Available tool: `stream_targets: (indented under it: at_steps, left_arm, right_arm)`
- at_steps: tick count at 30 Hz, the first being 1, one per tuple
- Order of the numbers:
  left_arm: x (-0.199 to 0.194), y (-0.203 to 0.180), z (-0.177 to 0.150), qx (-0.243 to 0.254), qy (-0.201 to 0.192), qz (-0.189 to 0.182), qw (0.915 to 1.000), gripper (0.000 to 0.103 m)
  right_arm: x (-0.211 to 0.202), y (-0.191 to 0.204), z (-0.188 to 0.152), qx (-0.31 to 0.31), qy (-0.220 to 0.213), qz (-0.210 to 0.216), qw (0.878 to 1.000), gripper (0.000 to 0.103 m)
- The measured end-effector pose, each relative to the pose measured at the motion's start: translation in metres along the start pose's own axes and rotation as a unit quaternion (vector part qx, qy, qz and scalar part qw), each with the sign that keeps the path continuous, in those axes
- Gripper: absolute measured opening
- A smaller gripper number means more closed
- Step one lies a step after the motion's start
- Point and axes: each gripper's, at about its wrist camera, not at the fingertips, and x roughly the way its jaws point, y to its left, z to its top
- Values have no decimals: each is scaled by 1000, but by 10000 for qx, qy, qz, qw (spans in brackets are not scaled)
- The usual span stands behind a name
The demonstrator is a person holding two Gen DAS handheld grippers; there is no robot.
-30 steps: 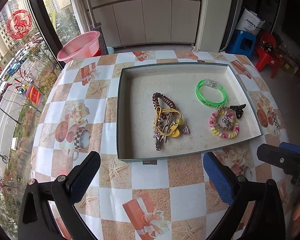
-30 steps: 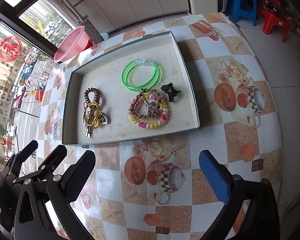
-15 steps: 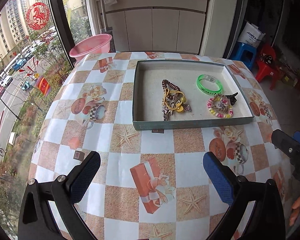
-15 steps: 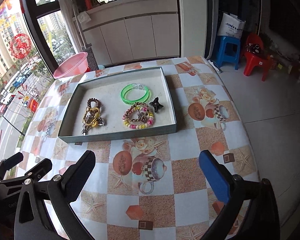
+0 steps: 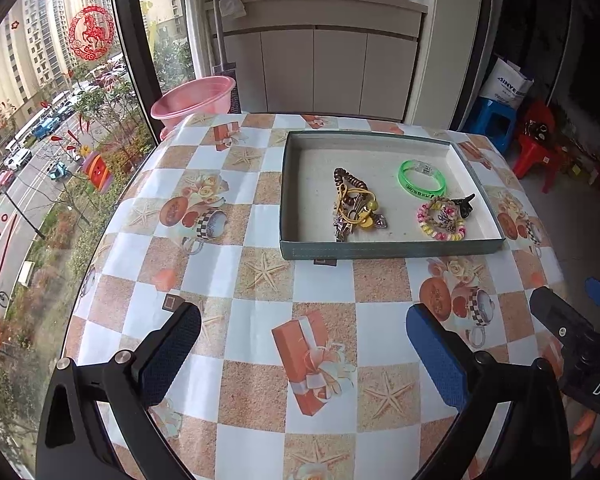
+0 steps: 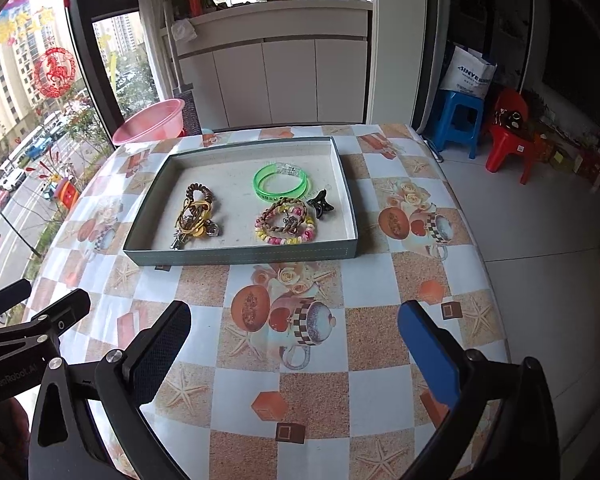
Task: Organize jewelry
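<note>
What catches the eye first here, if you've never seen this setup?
A shallow grey tray sits on the patterned tablecloth, holding a bright green bangle, a pastel beaded bracelet and a tangle of brown and yellow pieces. Nearest the camera, both hand-held grippers, left and right, hover open and empty.

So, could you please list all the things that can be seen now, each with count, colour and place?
Tray: one, grey-green, on the table.
Green bangle: one, far right in tray.
Beaded bracelet: one, pink-yellow, near right in tray.
Hair clip: one, black, beside the beaded bracelet.
Tangled jewelry pile: one, brown-yellow, left in tray.
Table: one, checkered cloth.
Basin: one, pink, beyond the table.
Stool: one, blue, on the floor.
Chair: one, red, beside the stool.
Left gripper: open, empty.
Right gripper: open, empty.
</note>
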Motion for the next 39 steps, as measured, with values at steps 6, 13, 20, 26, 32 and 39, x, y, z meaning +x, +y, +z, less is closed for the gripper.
stream_targets:
  at_steps: [6,13,20,26,32,39]
  left_arm:
    - [-1,-2,-1,35,-56,16,10000,103]
    - [1,0,-2,-22,-11,-19,10000,103]
    - [4,0,-1,-16,32,-41,10000,103]
    - [7,-1,-2,-18,92,-41,9999,103]
    - [7,-1,-2,-22,106,-33,9999,103]
    - [7,-1,-2,-17,115,-25,9999,103]
  right_arm:
    - [-1,2,1,-23,-45,-8,10000,103]
    - [-1,2,1,-28,-54,-4,10000,103]
    - [0,3,2,-51,-59,-6,10000,103]
    - [1,4,2,-54,-43,-2,10000,103]
    - [1,4,2,-56,-42,1,10000,103]
    - [2,5,3,-59,-50,17,10000,103]
